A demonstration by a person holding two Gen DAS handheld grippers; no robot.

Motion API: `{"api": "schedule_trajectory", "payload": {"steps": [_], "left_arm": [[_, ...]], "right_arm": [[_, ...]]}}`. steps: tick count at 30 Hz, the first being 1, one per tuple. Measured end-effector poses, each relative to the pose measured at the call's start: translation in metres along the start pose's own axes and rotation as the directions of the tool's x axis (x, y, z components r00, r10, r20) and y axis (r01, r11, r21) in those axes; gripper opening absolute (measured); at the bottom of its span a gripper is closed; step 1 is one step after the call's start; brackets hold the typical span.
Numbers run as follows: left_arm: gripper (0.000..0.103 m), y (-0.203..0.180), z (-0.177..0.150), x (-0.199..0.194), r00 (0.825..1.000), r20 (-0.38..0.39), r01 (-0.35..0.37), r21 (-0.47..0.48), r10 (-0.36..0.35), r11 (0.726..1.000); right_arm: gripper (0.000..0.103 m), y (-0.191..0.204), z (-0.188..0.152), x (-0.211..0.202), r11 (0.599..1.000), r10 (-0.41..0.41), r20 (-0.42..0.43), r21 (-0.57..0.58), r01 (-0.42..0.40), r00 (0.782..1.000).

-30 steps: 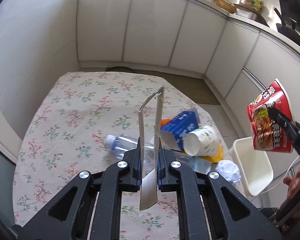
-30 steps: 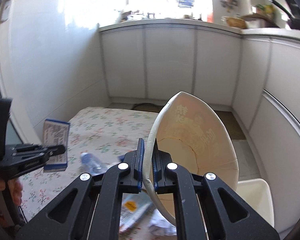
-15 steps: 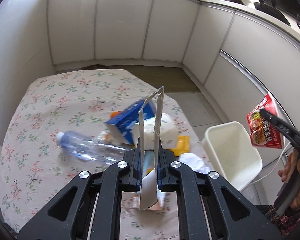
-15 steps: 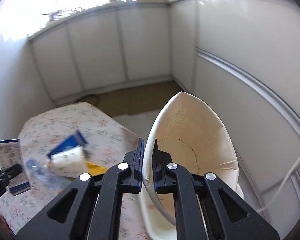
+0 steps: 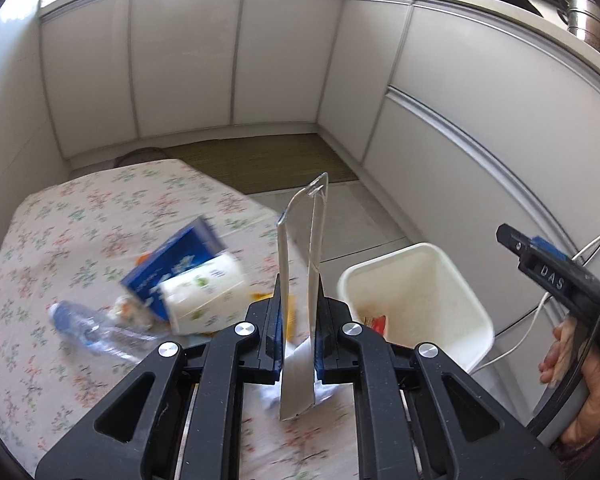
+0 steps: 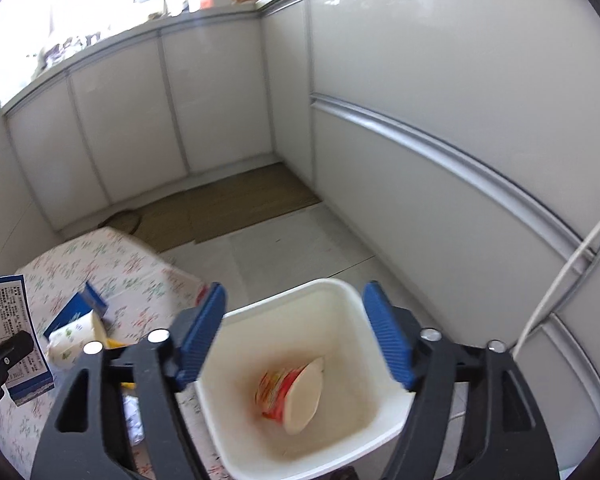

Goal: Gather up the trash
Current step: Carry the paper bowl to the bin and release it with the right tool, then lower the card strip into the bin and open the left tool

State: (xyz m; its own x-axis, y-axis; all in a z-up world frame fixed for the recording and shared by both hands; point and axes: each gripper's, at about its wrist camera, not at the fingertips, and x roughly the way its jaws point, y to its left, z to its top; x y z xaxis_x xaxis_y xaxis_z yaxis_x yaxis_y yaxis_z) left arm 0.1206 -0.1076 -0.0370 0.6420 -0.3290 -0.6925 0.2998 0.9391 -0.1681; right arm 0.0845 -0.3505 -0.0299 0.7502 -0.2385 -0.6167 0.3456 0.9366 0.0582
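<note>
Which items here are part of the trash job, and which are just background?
Job:
- white bin
- red noodle cup inside it
- flattened carton in left gripper
- right gripper, open over bin
- blue carton, paper cup, plastic bottle on table

Background:
- cabinets
- floor mat
- white cable

Bin mouth open from above, table edge crowded

The white bin [image 6: 384,408] gapes wide, only a noodle cup [image 6: 292,392] on its floor; carton [image 5: 172,268], paper cup [image 5: 204,296] and bottle [image 5: 96,332] clutter the table [image 5: 60,240] just beside it, cabinets [image 6: 460,120] close behind
</note>
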Motion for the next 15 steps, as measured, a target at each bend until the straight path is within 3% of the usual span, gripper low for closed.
{"api": "schedule_trajectory", "payload": {"steps": [3,15], "left_arm": [[0.011,-0.016,0.010,0.008,0.999,0.002,0.034,0.000,-0.034,0.999],[0.013,-0.106,0.047,0.052,0.977,-0.063,0.210,0.067,-0.206,0.975]], "right_arm": [[0.083,-0.017,0.003,-0.004,0.998,-0.047,0.019,0.032,0.047,0.999],[0.089,-0.069,0.007,-0.015,0.977,-0.168,0.045,0.142,0.160,0.985]]}}
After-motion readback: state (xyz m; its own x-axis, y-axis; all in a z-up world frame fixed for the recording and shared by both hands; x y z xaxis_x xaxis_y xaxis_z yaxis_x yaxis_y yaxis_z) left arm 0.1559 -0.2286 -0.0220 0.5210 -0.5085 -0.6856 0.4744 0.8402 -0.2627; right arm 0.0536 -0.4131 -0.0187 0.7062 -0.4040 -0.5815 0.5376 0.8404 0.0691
